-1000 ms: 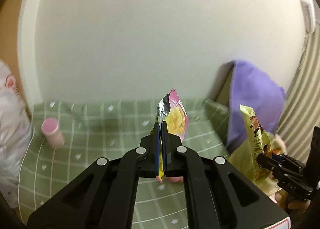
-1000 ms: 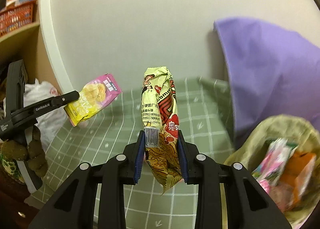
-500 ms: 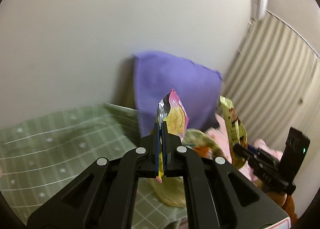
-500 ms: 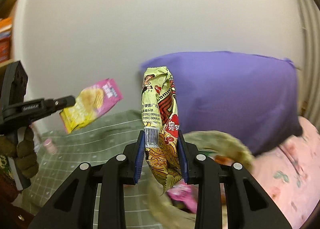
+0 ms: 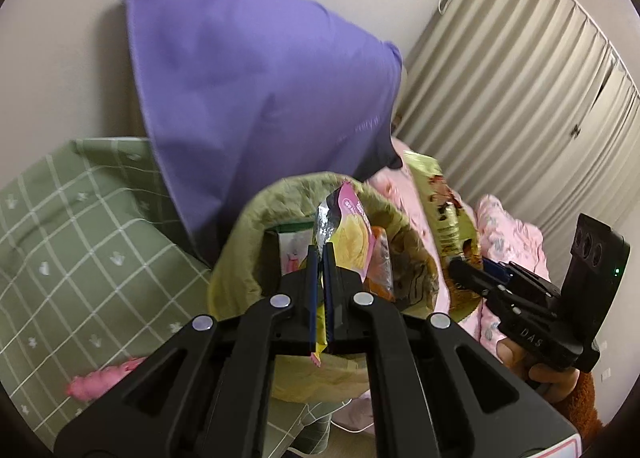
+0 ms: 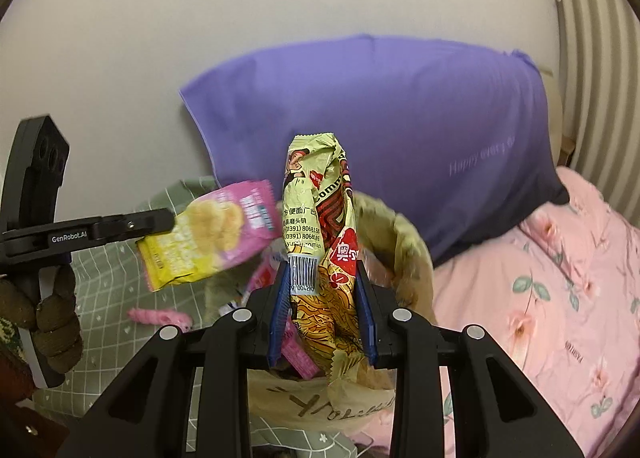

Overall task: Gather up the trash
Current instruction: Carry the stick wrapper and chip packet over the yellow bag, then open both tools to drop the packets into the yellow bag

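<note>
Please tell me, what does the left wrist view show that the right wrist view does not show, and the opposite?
Only the left wrist view shows the right hand-held gripper from the side, with its camera block, and a wide stretch of beige curtain.

Only the right wrist view shows the barcode on the yellow noodle wrapper and the left hand-held gripper from the side.

Both show the purple pillow, the green checked cover, the pink floral bedding, the trash bag and the pink chip packet.

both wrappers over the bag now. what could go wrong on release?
1. The soft bag has a slumped rim; the tall noodle wrapper in the right hand-held gripper may catch and fall onto the pink bedding.
2. The pink chip packet hangs near the bag's edge and may miss.
</note>
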A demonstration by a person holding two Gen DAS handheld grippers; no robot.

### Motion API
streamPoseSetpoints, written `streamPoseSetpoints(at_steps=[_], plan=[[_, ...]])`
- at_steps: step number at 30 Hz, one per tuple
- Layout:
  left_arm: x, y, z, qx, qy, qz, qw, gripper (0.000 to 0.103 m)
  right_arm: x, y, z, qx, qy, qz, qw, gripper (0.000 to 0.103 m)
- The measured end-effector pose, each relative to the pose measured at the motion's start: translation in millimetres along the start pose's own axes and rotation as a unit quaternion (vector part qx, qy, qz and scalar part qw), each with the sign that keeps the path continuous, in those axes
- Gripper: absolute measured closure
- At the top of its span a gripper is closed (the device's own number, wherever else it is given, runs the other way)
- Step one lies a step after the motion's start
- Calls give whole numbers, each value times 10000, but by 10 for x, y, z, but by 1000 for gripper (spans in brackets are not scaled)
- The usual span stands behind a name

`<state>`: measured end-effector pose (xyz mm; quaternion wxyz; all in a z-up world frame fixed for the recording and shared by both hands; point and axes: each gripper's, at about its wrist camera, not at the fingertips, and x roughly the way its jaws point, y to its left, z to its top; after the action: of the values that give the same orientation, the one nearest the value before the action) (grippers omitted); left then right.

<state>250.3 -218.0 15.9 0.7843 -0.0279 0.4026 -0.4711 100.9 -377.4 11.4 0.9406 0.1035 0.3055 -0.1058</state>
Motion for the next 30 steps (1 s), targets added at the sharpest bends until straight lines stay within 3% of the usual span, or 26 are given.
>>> streamPoseSetpoints(at_steps=[9, 16, 30], plan=[[653, -46, -191, 201, 818, 68, 9964, 101, 454, -122, -118, 55, 471, 108, 9988, 74], [777, -48, -200, 221, 918, 100, 9955, 101, 707, -97, -203, -59, 711, 152, 9973, 74], [789, 102, -186, 4, 888, 97, 9960, 99, 805, -13, -248, -326, 771, 145, 9964, 72]])
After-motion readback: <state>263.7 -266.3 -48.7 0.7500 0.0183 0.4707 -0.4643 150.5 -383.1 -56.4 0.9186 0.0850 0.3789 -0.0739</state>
